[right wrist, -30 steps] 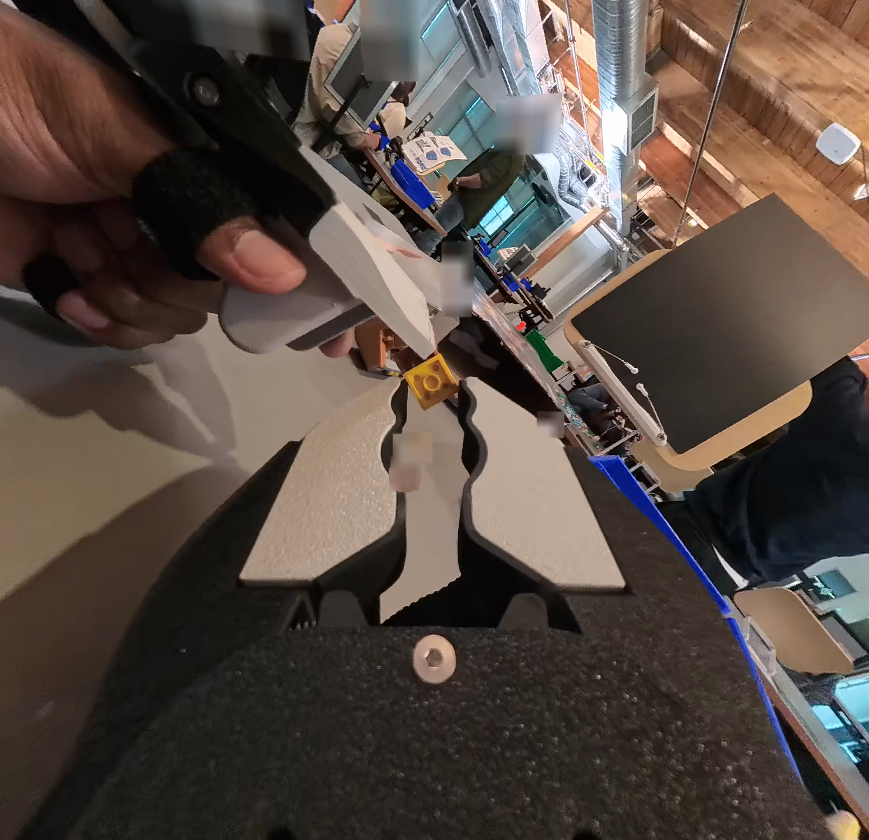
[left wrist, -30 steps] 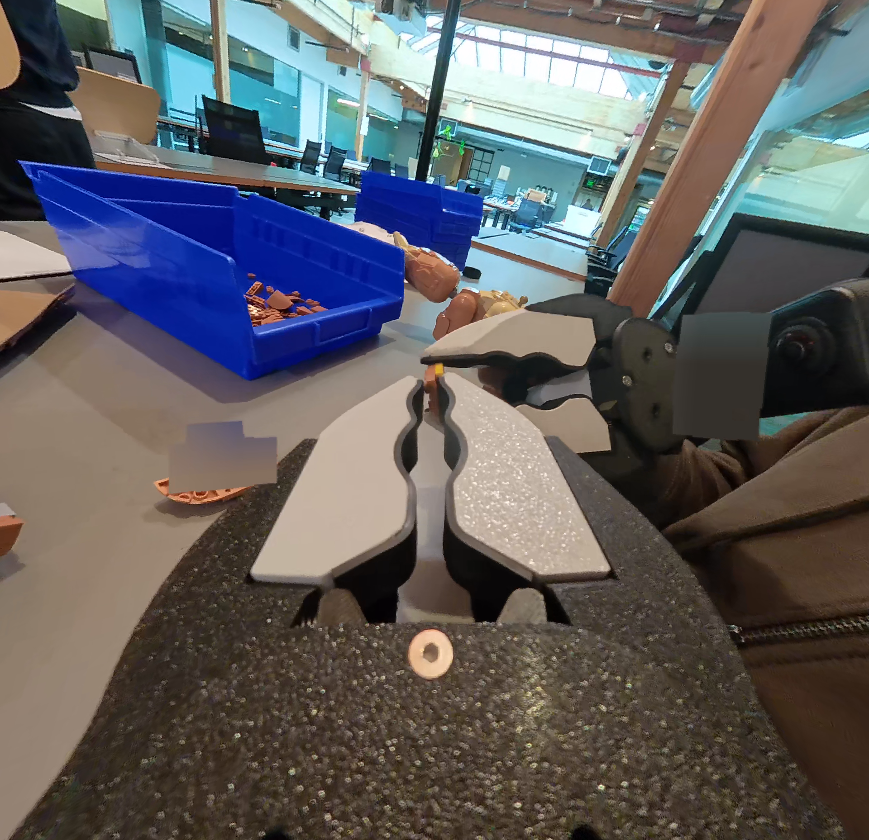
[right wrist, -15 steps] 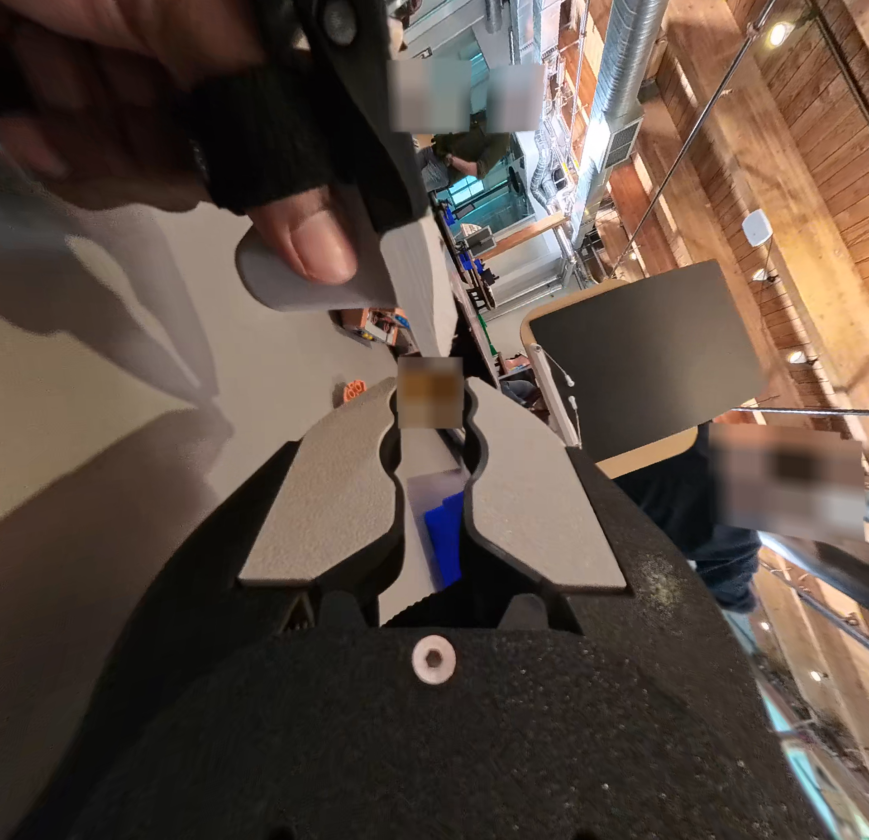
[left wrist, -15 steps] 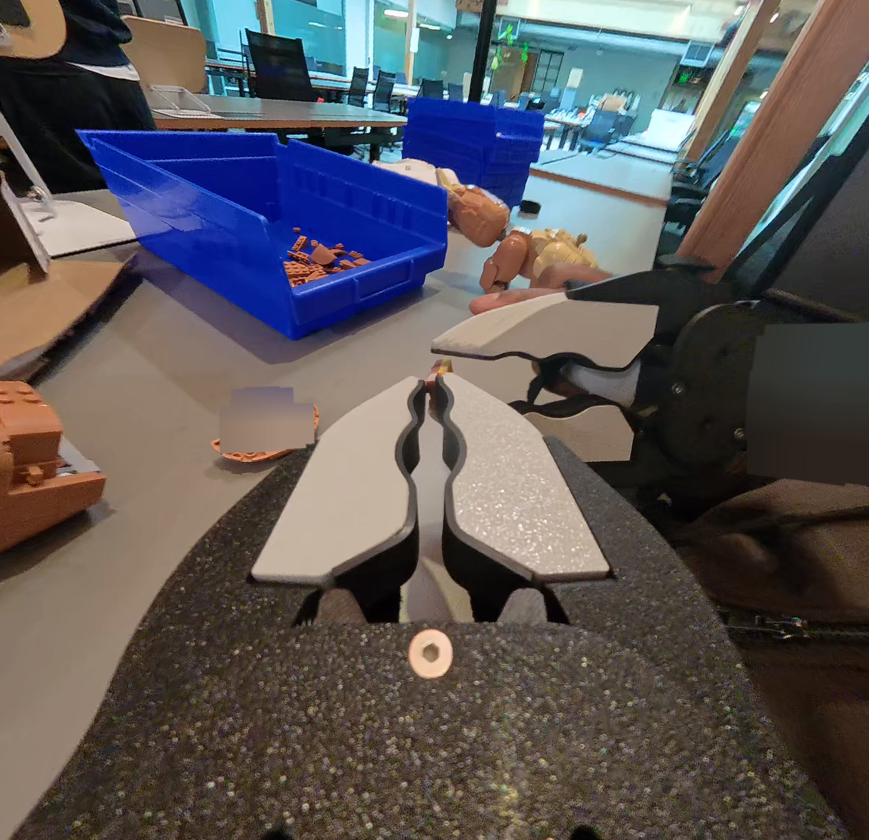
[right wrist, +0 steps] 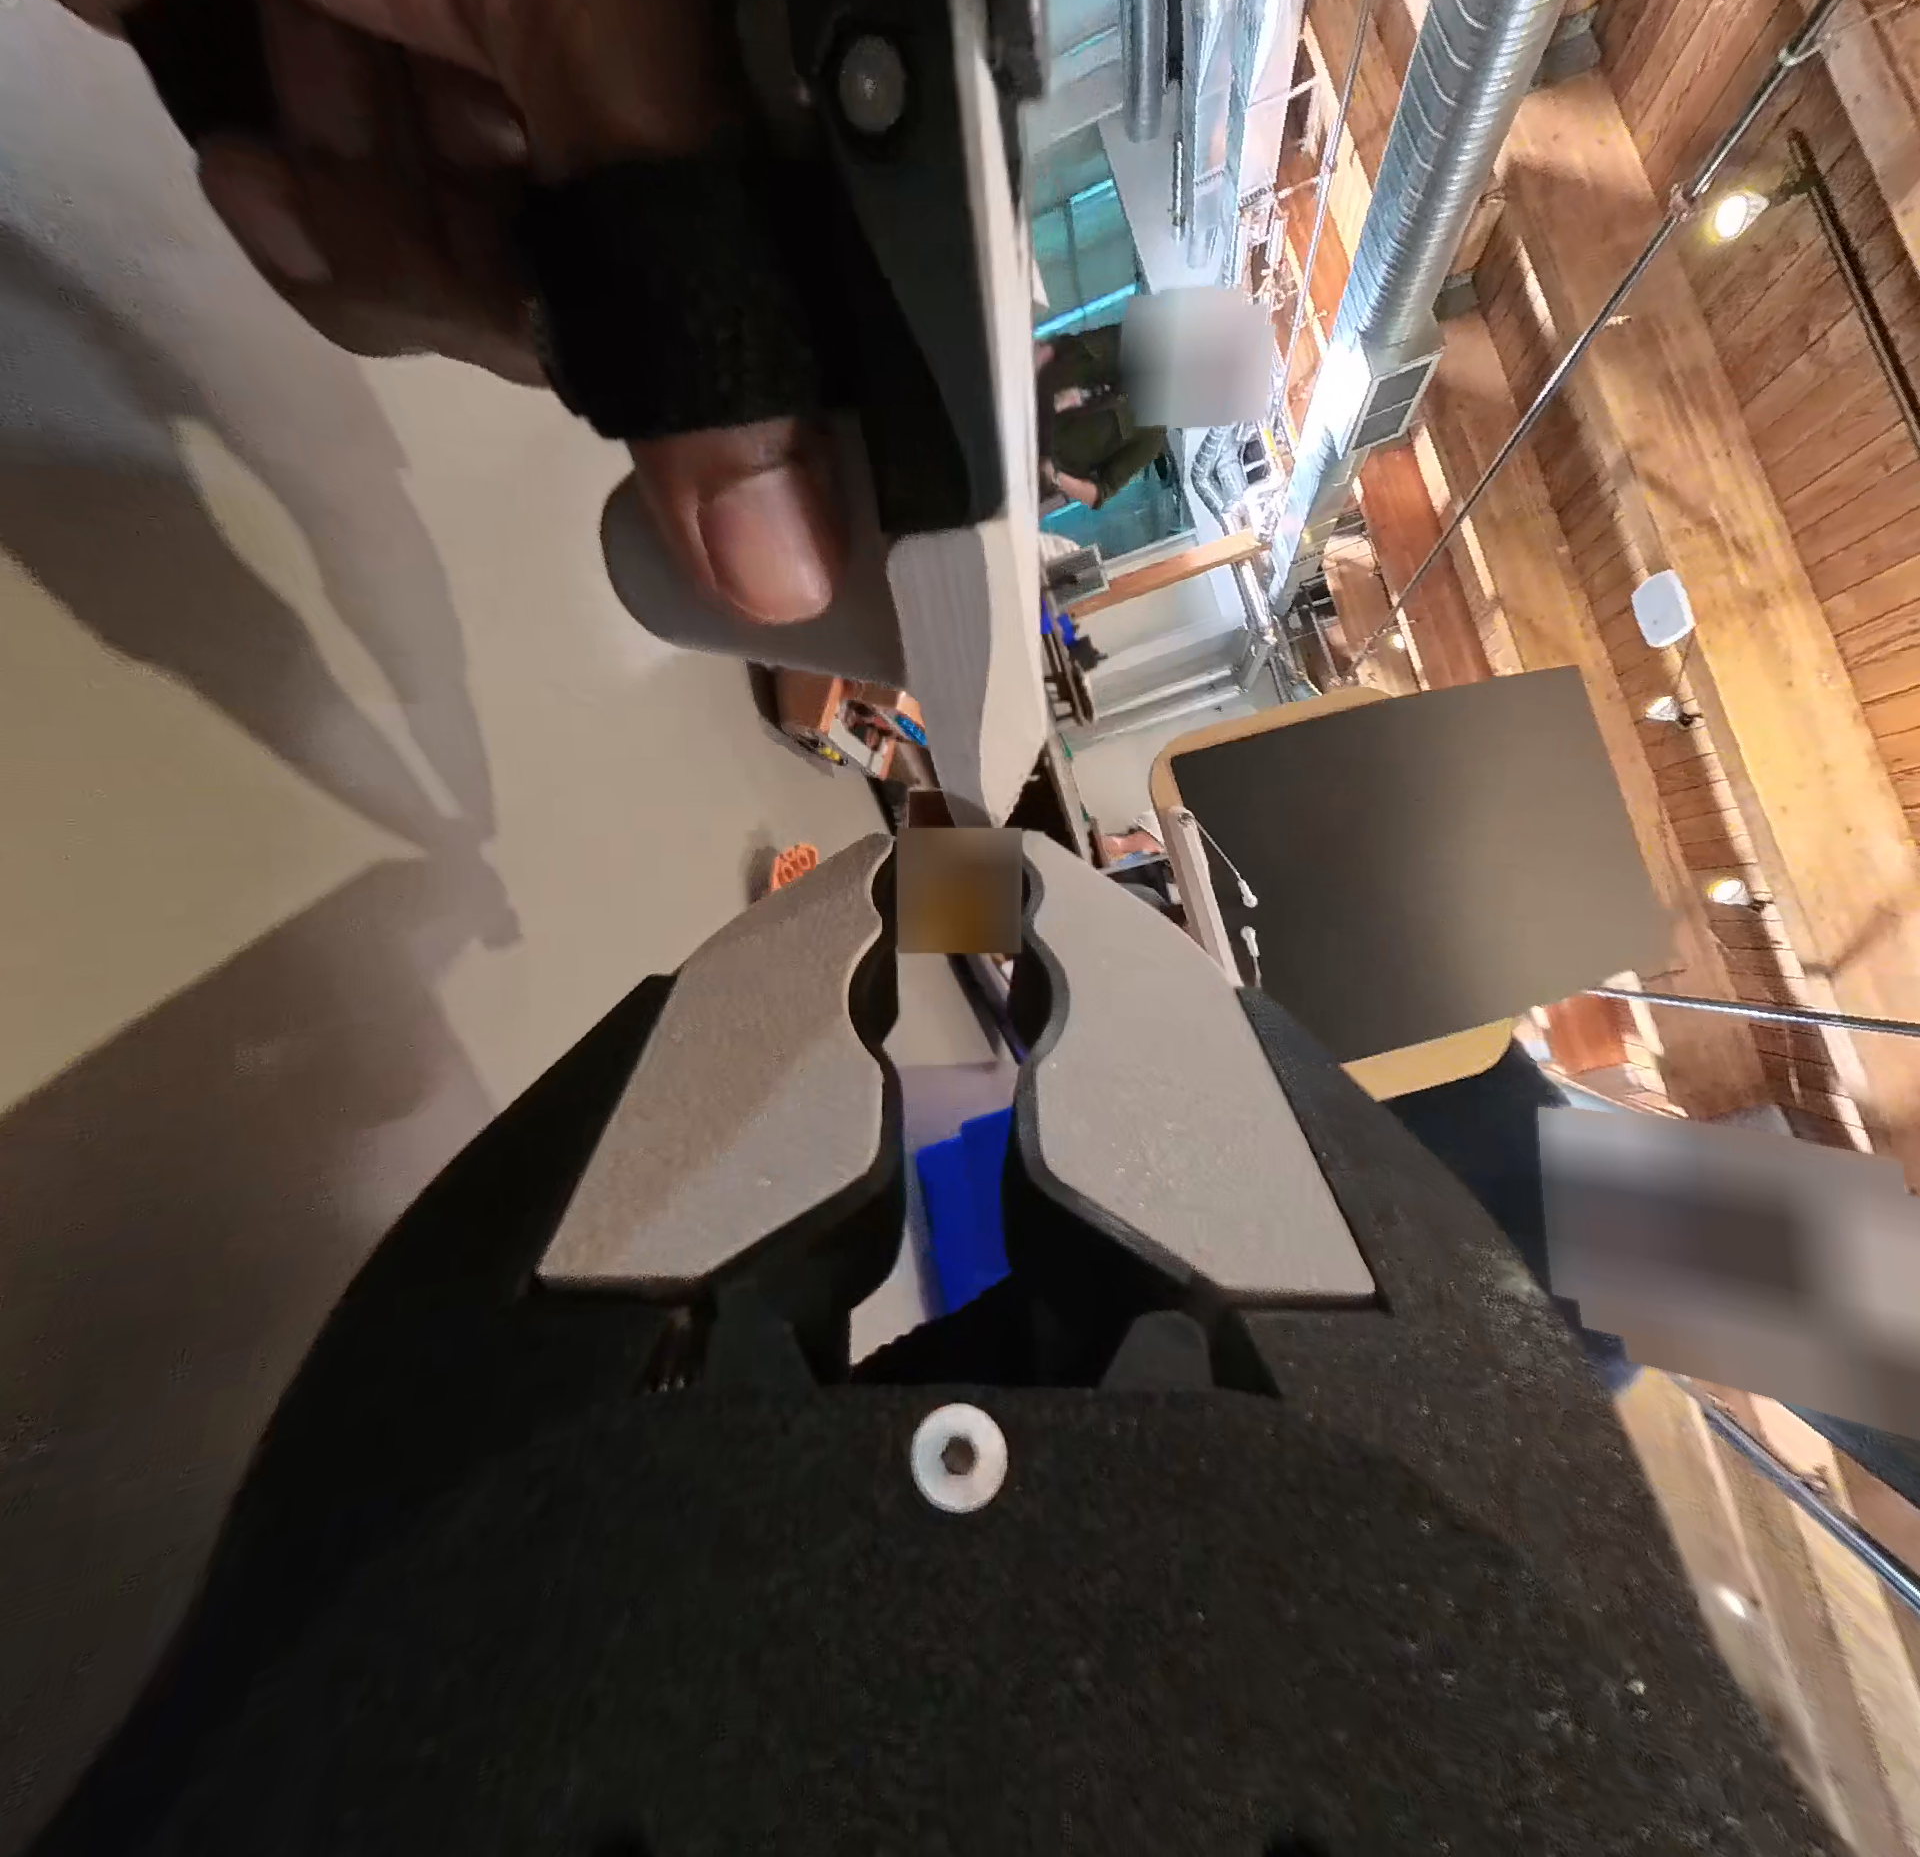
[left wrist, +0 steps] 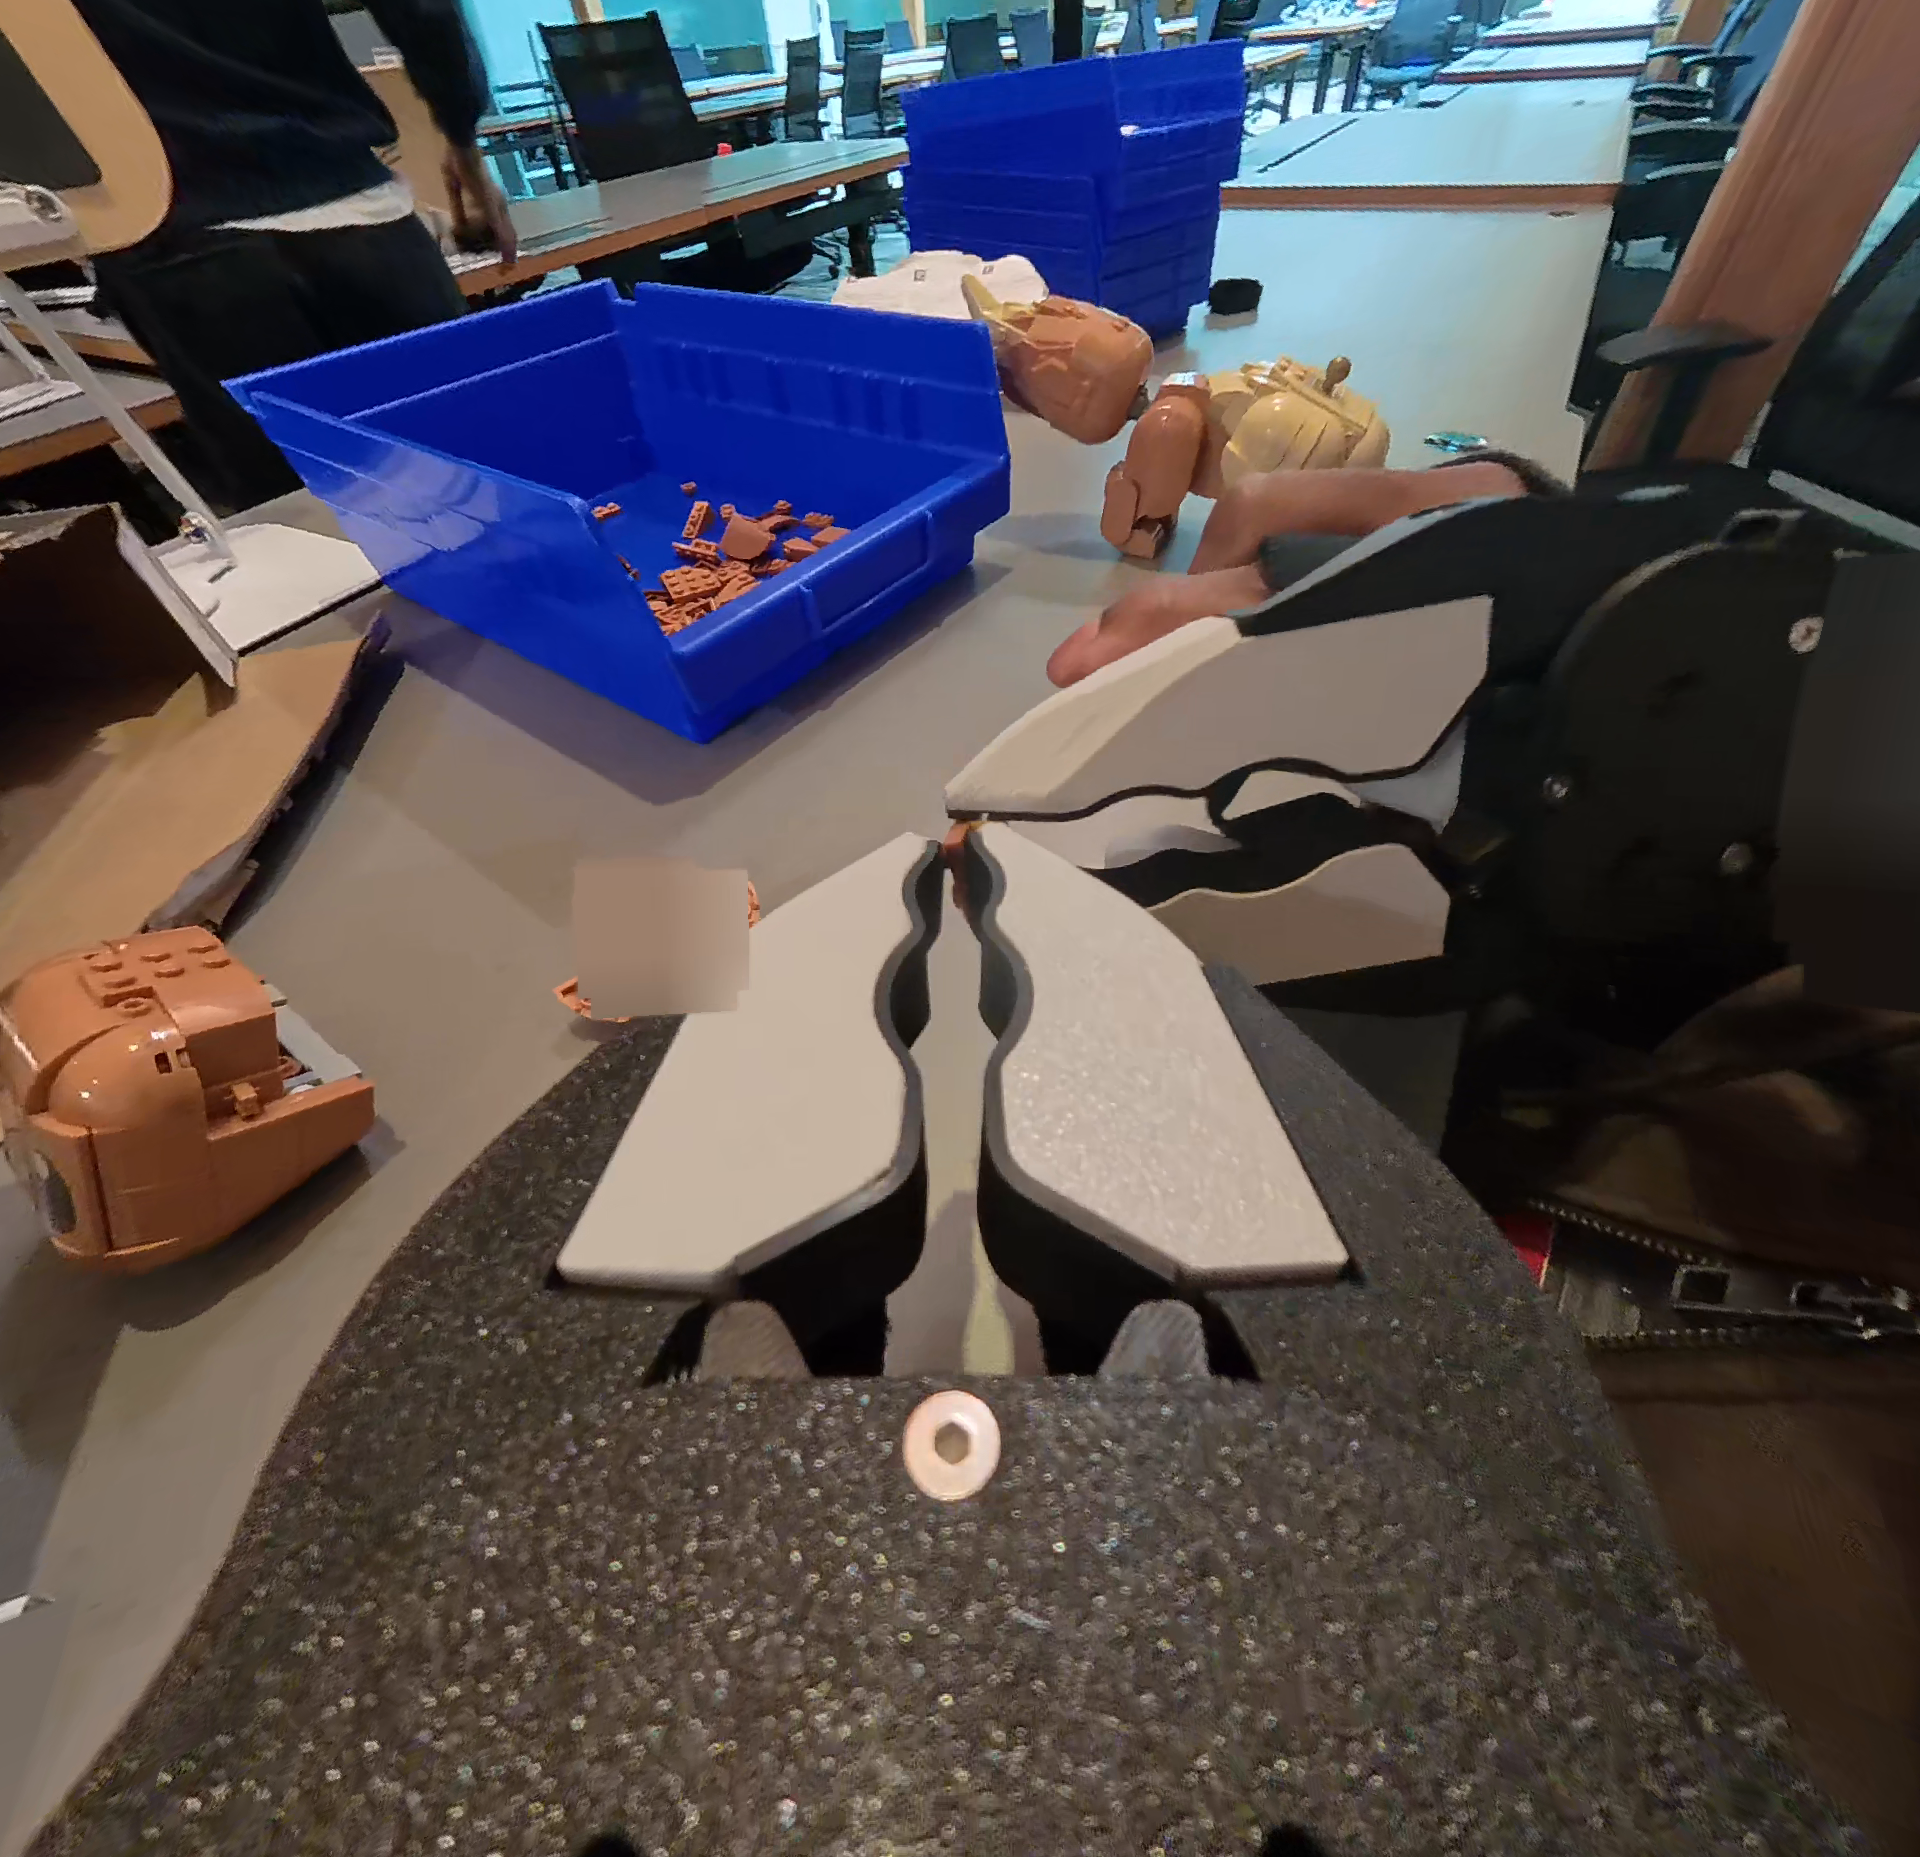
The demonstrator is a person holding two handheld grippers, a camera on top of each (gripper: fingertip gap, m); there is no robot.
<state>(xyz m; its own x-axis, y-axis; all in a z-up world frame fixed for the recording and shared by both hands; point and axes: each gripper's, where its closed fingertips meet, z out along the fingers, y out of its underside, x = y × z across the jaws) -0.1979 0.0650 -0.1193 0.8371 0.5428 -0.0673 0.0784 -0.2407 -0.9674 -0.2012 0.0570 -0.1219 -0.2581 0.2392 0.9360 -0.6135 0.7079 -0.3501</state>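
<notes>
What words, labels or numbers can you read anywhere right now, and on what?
None readable.
White sheet behind the blue bin: small dark marks, too small to read.
Brown brick in the left gripper: no writing shows.

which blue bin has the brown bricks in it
The open blue plastic bin nearest the left gripper; the stacked blue bins stand farther back.

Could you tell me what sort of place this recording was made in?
Probably an open-plan office or workshop: rows of desks with office chairs, stacked blue bins on a grey table, and exposed ducting under a timber ceiling.
</notes>
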